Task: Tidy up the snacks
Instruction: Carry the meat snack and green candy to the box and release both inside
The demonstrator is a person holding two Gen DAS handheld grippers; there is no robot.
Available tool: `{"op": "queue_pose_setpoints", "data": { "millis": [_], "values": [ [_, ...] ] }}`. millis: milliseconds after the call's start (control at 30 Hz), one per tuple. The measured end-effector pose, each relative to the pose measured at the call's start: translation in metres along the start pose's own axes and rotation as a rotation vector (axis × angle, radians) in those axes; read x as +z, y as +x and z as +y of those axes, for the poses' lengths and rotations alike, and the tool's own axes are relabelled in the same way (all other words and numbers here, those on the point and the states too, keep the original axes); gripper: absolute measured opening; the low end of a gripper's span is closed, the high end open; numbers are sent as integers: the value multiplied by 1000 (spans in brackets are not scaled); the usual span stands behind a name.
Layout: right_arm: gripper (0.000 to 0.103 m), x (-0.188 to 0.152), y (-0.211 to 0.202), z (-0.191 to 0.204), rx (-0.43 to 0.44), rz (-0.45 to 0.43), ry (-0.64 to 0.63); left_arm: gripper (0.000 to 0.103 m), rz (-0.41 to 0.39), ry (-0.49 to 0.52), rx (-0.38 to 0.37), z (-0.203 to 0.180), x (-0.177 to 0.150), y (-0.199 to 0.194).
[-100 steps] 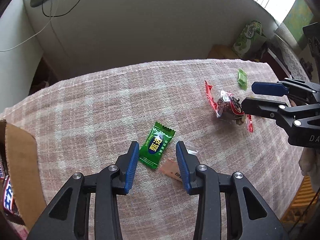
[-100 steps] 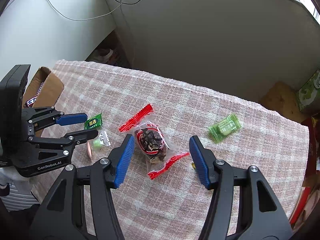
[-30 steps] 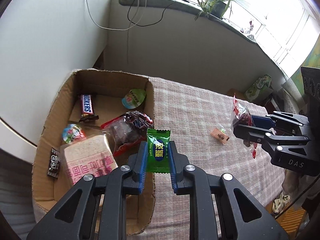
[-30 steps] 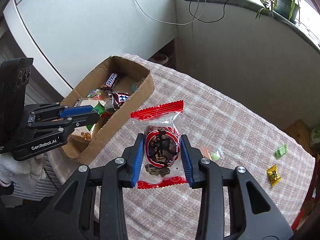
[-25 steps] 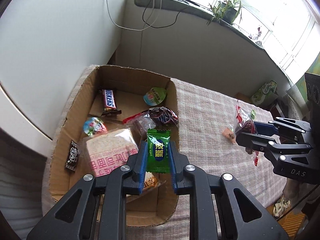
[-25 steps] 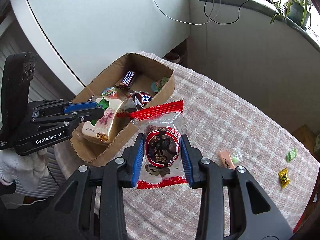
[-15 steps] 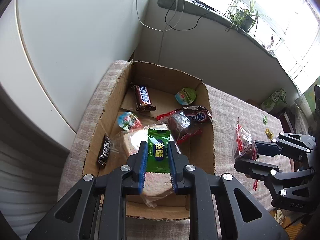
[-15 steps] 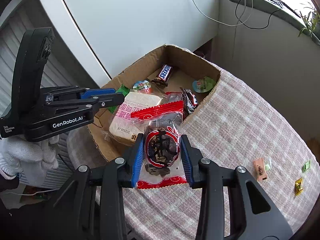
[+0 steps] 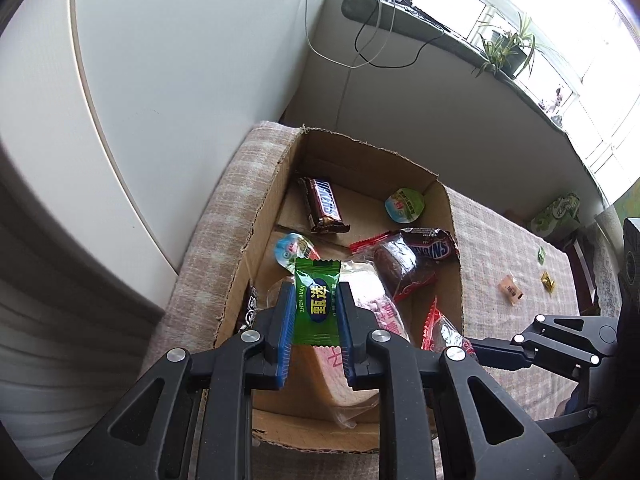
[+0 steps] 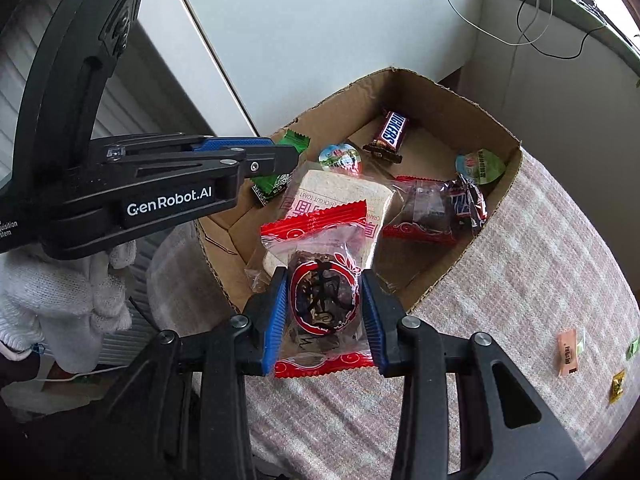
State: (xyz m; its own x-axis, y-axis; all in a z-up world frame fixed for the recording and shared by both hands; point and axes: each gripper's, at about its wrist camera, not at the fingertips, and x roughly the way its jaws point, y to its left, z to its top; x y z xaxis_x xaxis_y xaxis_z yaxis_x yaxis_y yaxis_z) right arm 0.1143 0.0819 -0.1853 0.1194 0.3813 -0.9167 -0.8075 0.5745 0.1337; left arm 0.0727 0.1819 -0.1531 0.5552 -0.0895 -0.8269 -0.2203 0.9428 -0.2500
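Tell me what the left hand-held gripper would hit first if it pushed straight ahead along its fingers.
Probably the clear-wrapped toast pack in the cardboard box, right beneath the left hand-held gripper and its green candy; depth is uncertain.

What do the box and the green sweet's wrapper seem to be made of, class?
Box: brown corrugated cardboard, matt; its torn top edges look ragged and fibrous.
Green sweet's wrapper: probably thin plastic film, glossy; it catches highlights and has zigzag-cut ends.
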Motion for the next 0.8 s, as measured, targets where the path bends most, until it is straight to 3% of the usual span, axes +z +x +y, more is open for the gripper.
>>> {"op": "queue_pose_setpoints", "data": {
  "millis": [133, 200, 267, 400, 800],
  "values": [
    [41, 3, 0, 5, -13, -7, -6, 19, -4, -1, 2, 1, 2, 0],
    [61, 2, -4, 6, -15, -19, -7, 21, -3, -2, -1, 1, 3, 0],
    [64, 3, -7, 6, -19, -31, -7, 21, -3, 6, 3, 0, 4, 0],
    [64, 3, -11, 2, -16, -34, 4, 25, -4, -2, 13, 0, 4, 0],
    [64, -13, -37, -18, -24, -63, 43, 26, -41, 34, 38, -18, 5, -15]
  ]
}}
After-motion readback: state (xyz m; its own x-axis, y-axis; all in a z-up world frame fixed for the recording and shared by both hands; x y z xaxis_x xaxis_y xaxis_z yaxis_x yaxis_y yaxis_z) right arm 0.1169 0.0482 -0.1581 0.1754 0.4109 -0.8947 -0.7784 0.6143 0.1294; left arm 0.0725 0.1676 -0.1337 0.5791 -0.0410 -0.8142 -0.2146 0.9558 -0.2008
